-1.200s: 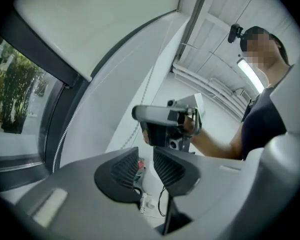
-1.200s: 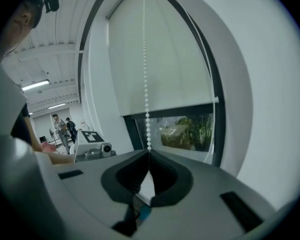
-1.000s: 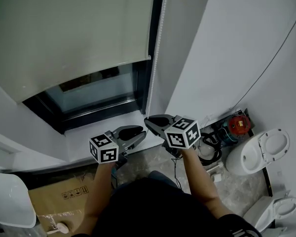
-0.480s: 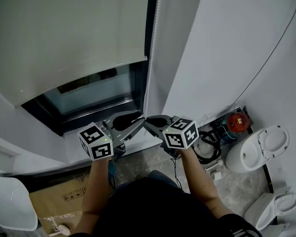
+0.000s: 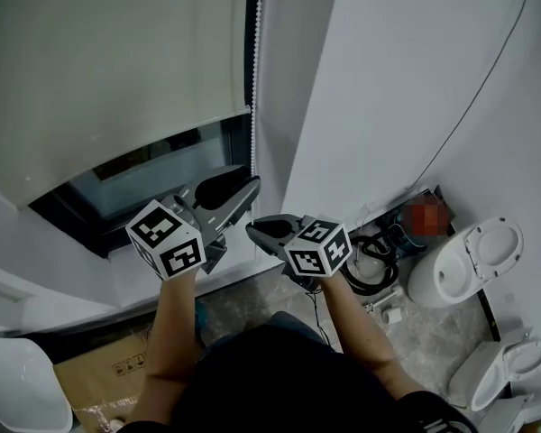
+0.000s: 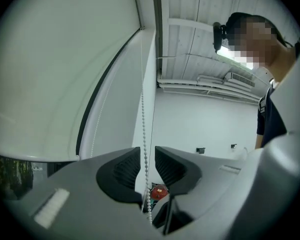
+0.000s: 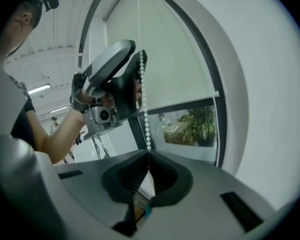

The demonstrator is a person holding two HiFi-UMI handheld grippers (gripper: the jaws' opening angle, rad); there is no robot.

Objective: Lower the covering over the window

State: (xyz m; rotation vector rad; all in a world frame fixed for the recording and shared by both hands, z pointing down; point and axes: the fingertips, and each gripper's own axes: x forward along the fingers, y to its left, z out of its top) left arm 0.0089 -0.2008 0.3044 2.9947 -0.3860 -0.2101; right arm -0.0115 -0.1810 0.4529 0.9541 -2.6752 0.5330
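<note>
One blind (image 5: 117,61): pale roller fabric, drawn down over most of the window (image 5: 158,171); a strip of dark glass shows bare under its hem.
Chain (image 5: 253,79): white beads hanging straight down the frame at the blind's right edge and passing through both your grippers.
Right gripper (image 7: 149,156): lower on the chain. Its jaws are closed together, pinching the beads at their tips.
Left gripper (image 6: 147,156): higher on the same strand, just above the right. Its jaws have just been opening and stand a little apart; the chain runs free down the gap, pressed from neither side.
Step in hand: likely a hand-over-hand reach, your left taking a fresh hold up the chain.
Do it well: keep the beads centred in the gap and close fully before the right lets go. Then draw straight down along the chain's own line, not out into the room.
Watch: a second strand (image 7: 216,129) hangs near the frame. Stay on the strand you hold, or the blind may rise.
Around: white wall (image 5: 388,88) to the right, toilet (image 5: 469,269) on the floor below it.
</note>
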